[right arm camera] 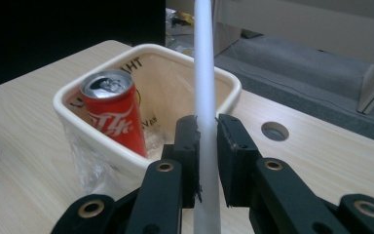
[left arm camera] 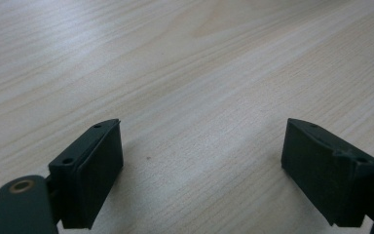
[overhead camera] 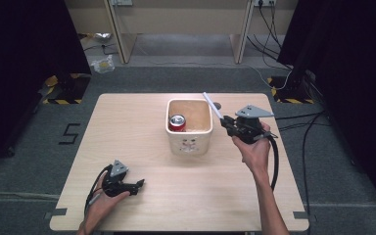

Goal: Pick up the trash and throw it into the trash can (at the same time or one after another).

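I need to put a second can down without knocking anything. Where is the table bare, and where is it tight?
Bare wood lies left of the bin, running down to the left tool, and along the near edge between the two forearms. It is tight right of the bin, where the right tool holds the straw, and inside beside the red can.

Pale wooden table [overhead camera: 186,196], grain running lengthwise, a round hole [right arm camera: 275,130] cut near the far edge. Cream square bin [overhead camera: 190,143] standing at the table's middle, lettering on its inner wall, a small printed figure on the near face. Red drinks can [right arm camera: 112,117] upright inside, tucked against the left wall, silver top facing up. Grey carpet [overhead camera: 29,147] all round, a black "5" mark [overhead camera: 69,133] taped left of the table. Yellow-and-black hazard tape [overhead camera: 61,101] at the stand feet. Loose cables [overhead camera: 293,122] trailing off right. Crumpled plastic [overhead camera: 103,63] on the floor beyond.
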`<state>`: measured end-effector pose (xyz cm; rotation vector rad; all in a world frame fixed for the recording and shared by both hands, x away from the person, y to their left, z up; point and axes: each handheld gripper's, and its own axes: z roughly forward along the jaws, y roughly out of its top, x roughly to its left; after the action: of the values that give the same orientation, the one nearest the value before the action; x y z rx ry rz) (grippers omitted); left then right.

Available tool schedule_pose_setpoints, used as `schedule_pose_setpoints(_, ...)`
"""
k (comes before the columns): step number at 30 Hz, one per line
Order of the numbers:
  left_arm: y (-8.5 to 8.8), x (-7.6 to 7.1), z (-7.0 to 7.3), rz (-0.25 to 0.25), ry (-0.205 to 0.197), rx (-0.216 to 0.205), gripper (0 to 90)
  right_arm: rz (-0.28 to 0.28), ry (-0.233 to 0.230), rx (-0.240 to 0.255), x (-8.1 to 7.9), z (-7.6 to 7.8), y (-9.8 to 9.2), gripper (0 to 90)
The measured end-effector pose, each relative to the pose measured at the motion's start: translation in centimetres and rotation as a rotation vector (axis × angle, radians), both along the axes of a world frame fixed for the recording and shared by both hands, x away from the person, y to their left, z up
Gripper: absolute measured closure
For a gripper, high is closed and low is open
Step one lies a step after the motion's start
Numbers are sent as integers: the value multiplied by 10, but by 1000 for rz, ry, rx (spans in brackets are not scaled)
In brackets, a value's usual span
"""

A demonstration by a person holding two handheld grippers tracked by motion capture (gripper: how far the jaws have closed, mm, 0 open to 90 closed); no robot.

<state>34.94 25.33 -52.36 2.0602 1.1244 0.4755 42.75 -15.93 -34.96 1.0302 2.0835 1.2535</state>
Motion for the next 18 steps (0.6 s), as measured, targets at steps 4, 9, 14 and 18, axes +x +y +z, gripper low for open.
schedule_pose_setpoints(4,0,0,0,-1,0,-1,145,26,2,6,11,7,15,794)
schedule_pose_setpoints(9,0,0,0,1,1,-1,145,44,7,9,22,12,30,795)
schedule_pose_setpoints(14,0,0,0,0,2,-2,145,56,11,7,30,15,40,794)
schedule_pose_setpoints(18,0,0,0,0,2,-3,145,69,26,4,43,17,52,794)
